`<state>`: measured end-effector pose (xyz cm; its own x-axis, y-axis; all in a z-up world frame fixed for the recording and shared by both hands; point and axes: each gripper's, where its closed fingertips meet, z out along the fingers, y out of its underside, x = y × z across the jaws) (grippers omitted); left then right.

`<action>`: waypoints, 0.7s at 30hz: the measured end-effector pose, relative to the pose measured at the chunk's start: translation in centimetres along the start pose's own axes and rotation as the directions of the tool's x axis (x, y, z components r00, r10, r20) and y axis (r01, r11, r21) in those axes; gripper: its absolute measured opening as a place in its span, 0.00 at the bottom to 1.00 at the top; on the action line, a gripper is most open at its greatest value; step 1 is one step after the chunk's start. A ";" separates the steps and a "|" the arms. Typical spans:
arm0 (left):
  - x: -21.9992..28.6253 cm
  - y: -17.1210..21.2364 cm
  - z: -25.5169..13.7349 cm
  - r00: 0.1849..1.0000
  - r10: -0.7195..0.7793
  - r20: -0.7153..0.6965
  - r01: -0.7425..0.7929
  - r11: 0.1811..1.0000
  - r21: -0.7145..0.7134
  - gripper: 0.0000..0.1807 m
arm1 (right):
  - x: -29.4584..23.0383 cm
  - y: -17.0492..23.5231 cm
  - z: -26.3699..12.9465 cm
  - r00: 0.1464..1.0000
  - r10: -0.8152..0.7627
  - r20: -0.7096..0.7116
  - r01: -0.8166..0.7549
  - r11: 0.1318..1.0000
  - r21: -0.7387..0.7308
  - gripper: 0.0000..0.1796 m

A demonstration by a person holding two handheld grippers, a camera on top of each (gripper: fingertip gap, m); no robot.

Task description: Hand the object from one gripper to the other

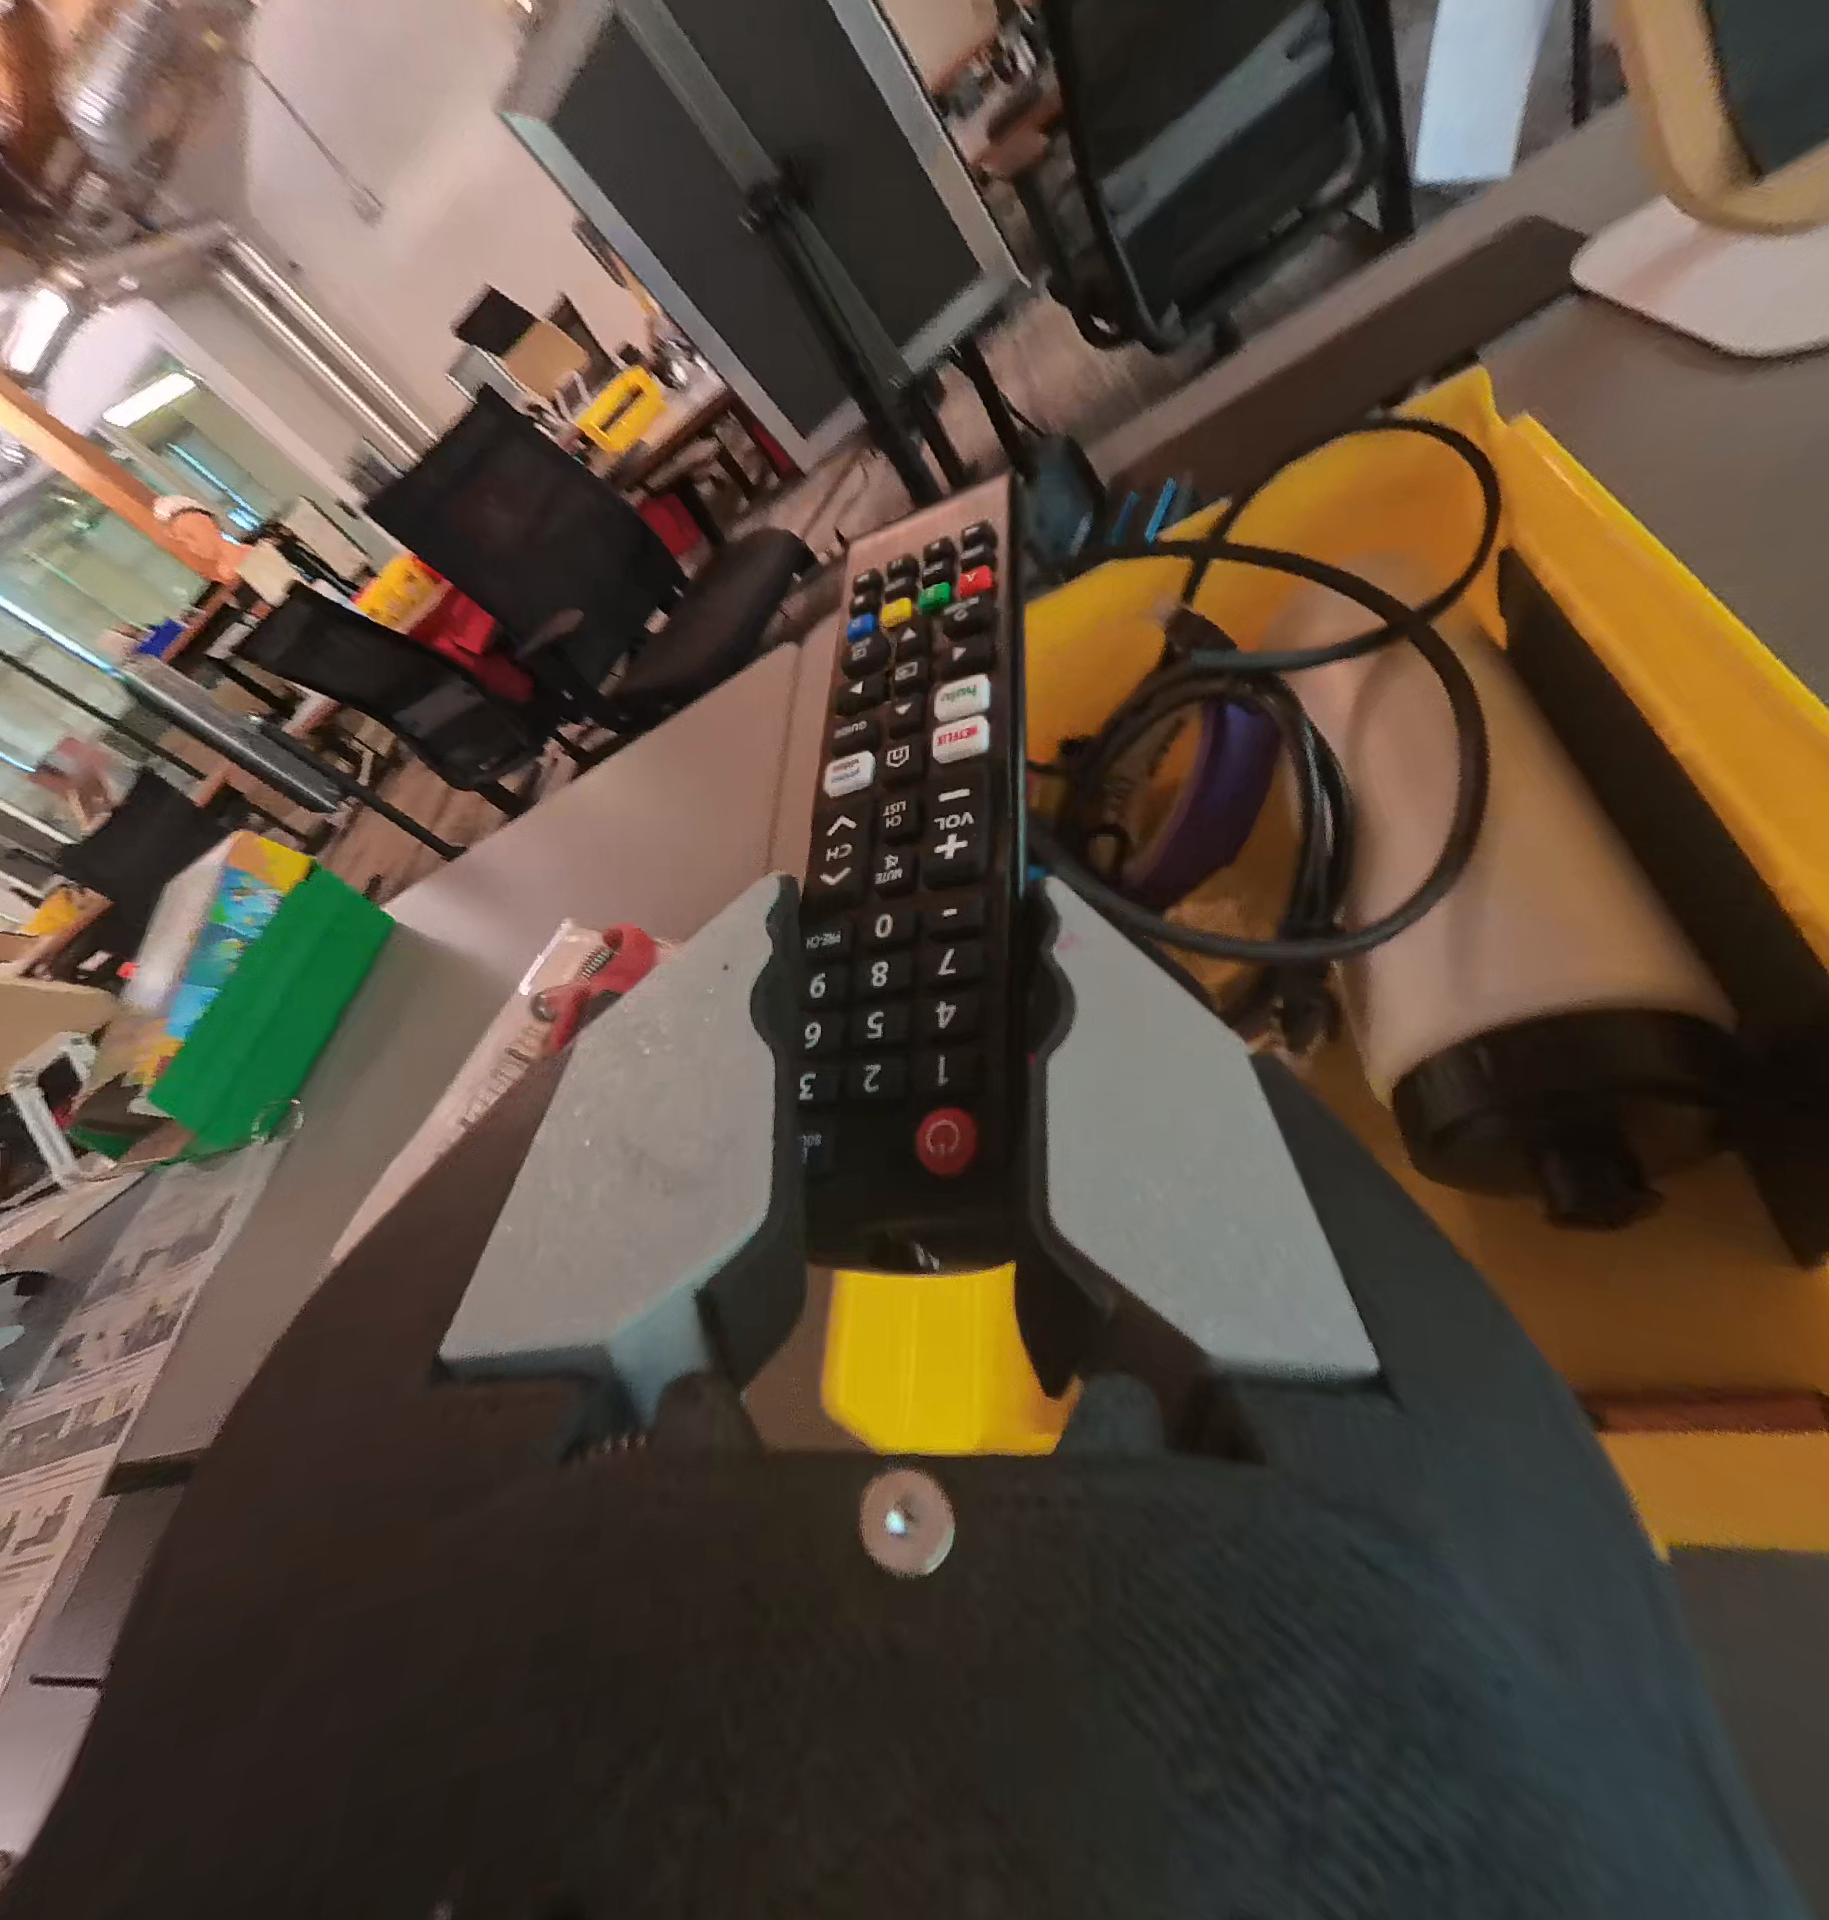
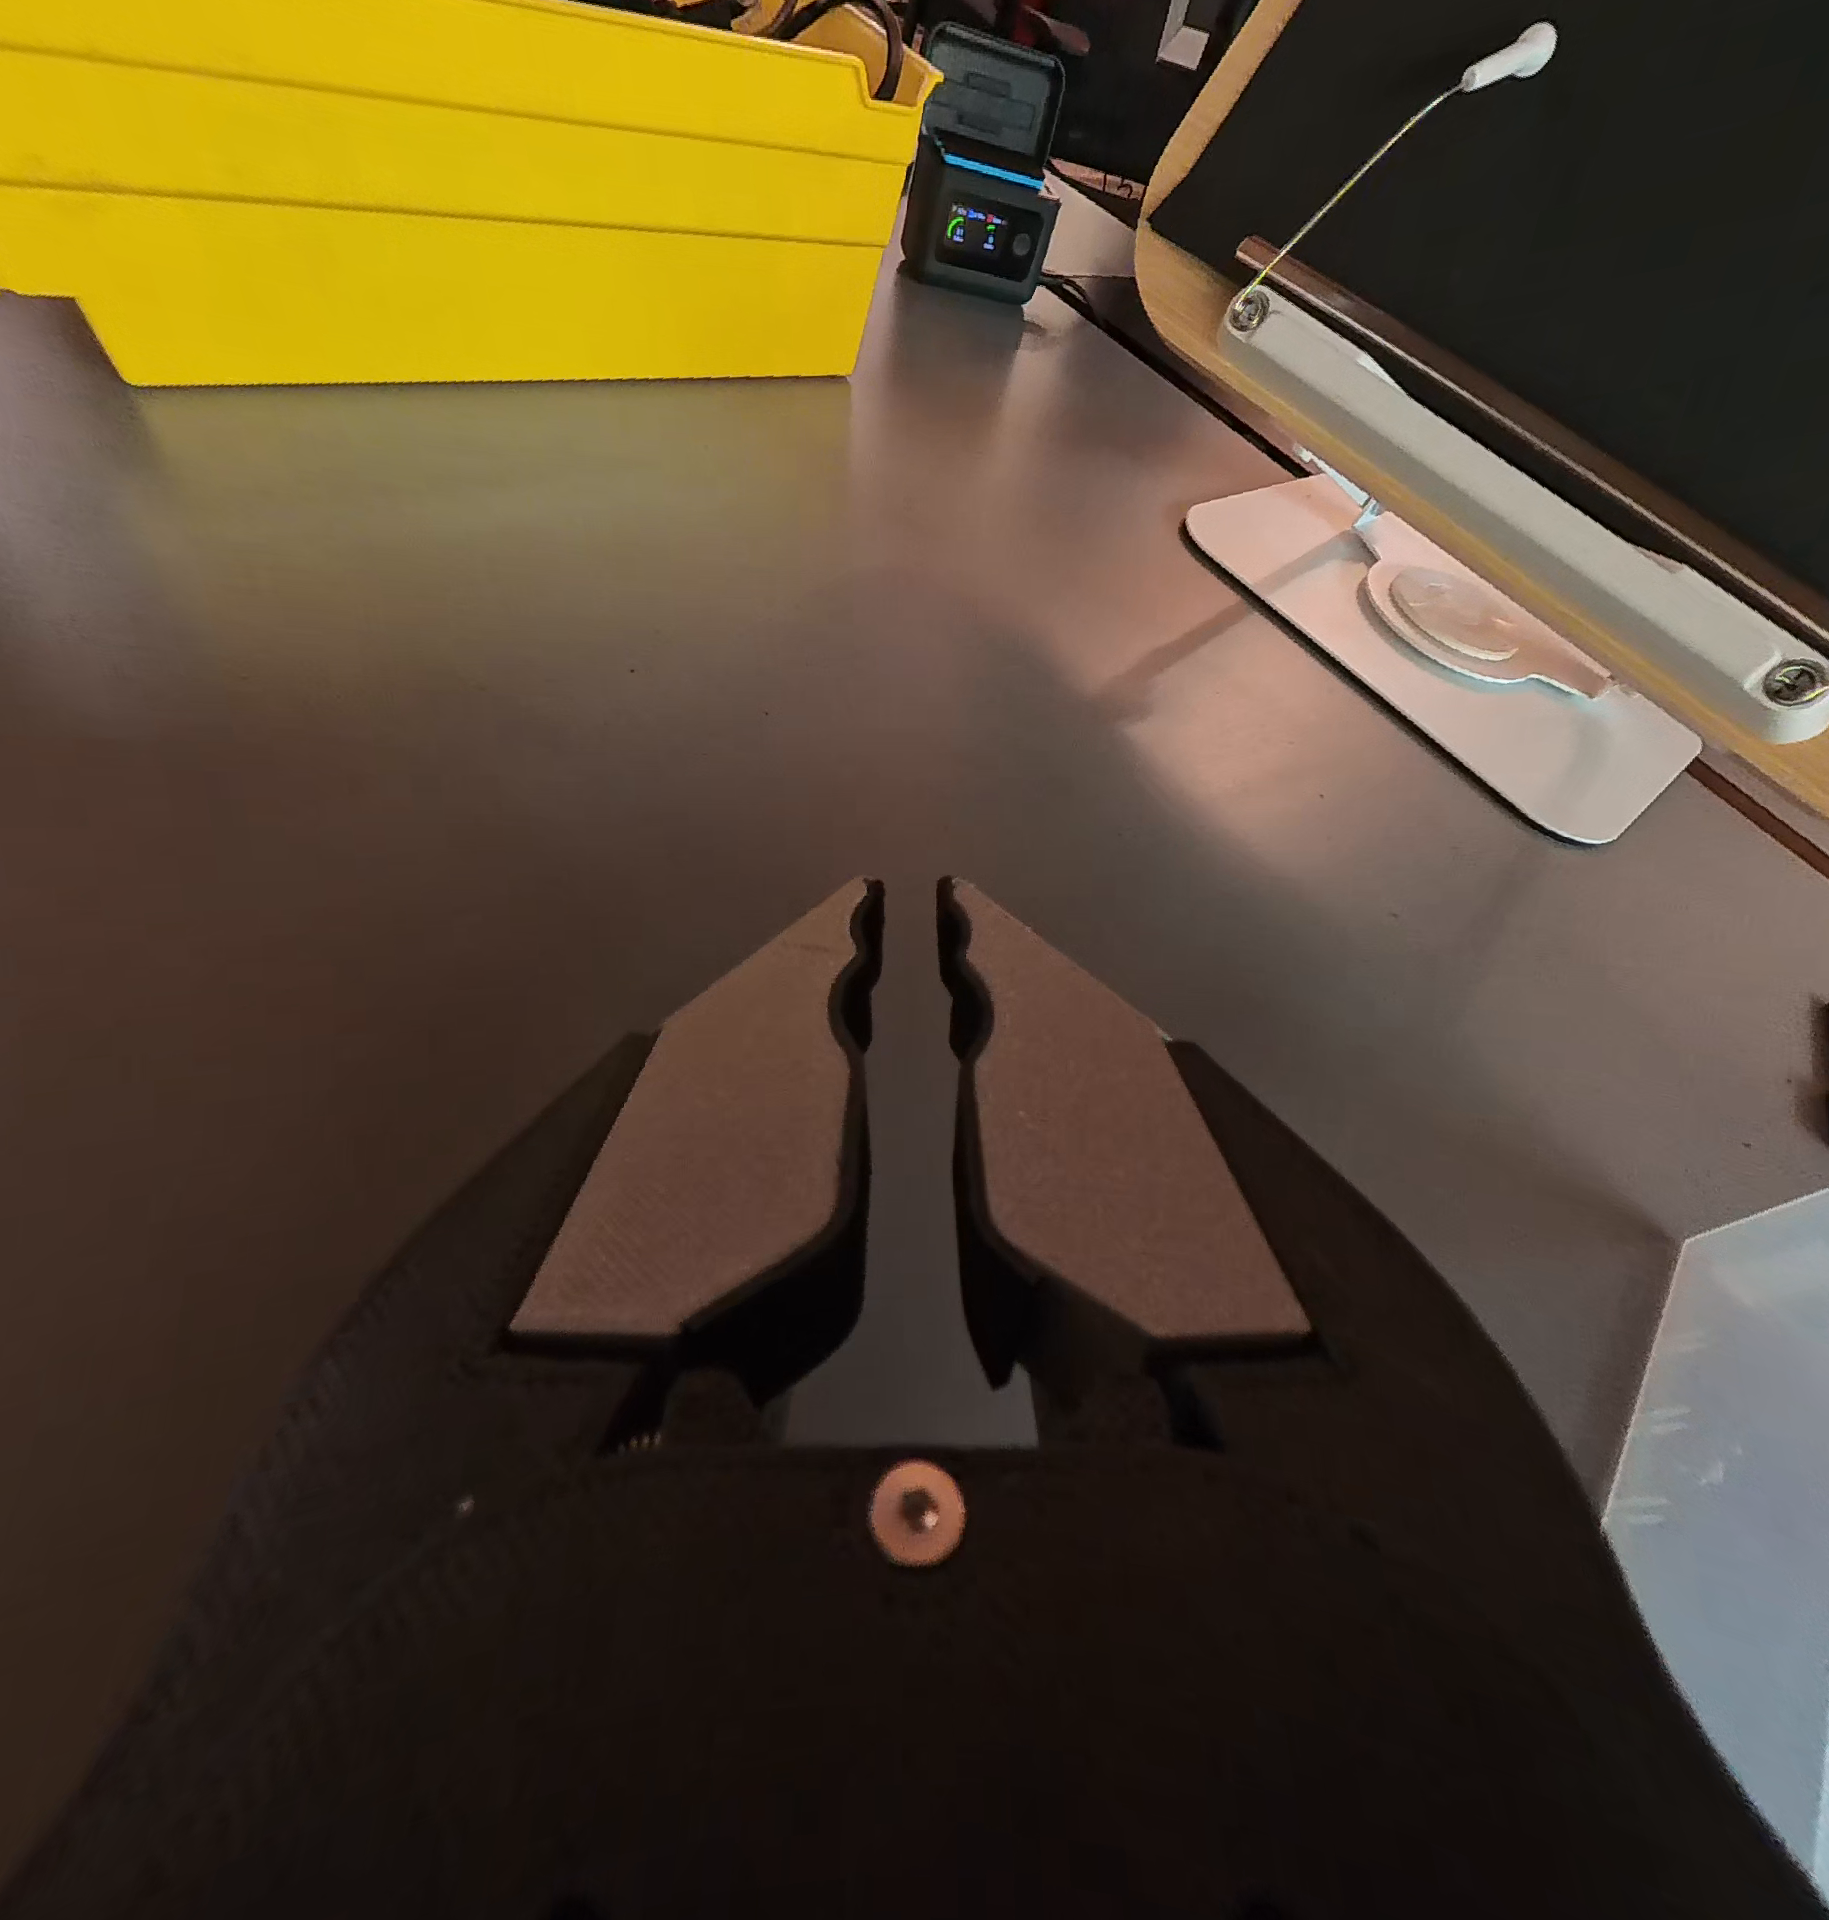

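My left gripper [image 1: 912,899] is shut on a black TV remote [image 1: 910,790], gripping its number-pad end from both sides. The remote points away from the camera, buttons facing up, and is held in the air above the grey table [image 1: 619,831], next to a yellow bin [image 1: 1637,623]. My right gripper [image 2: 907,885] is empty, its jaws almost together with only a thin slit between the tips, low over the bare grey table [image 2: 577,675]. Neither gripper shows in the other's view.
The yellow bin [image 2: 453,249] holds coiled black cables [image 1: 1409,727], a purple roll [image 1: 1237,790] and a beige cylinder with a black cap [image 1: 1512,987]. A small black device with a lit screen [image 2: 983,177], a monitor stand [image 2: 1440,644] and a white translucent box [image 2: 1741,1507] flank the right gripper. A green box [image 1: 266,1018] stands left. Spacing between my two grippers at the tips: around 45 cm.
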<state>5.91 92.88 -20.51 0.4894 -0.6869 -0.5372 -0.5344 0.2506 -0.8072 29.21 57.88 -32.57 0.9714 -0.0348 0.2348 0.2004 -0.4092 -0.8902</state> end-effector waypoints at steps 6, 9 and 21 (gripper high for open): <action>-2.6 -3.4 -3.1 0.994 -0.037 0.107 0.017 0.982 0.189 0.22 | 0.0 0.0 0.0 1.000 0.002 -0.001 -0.002 1.000 0.003 0.03; -2.4 -5.2 -4.8 0.994 -0.047 0.098 0.019 0.964 0.266 0.22 | 0.1 -0.1 -0.1 1.000 0.007 -0.001 -0.007 1.000 0.007 0.03; 9.2 -13.9 -11.9 0.974 0.225 -0.033 -0.158 0.774 0.613 0.22 | 0.0 -0.5 -0.4 1.000 0.013 0.006 -0.014 0.999 0.038 0.04</action>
<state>9.68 74.96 -11.35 0.3339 -0.6352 -0.6965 -0.0690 0.7204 -0.6901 29.12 57.72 -31.99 0.9748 -0.0345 0.2204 0.1920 -0.3736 -0.9075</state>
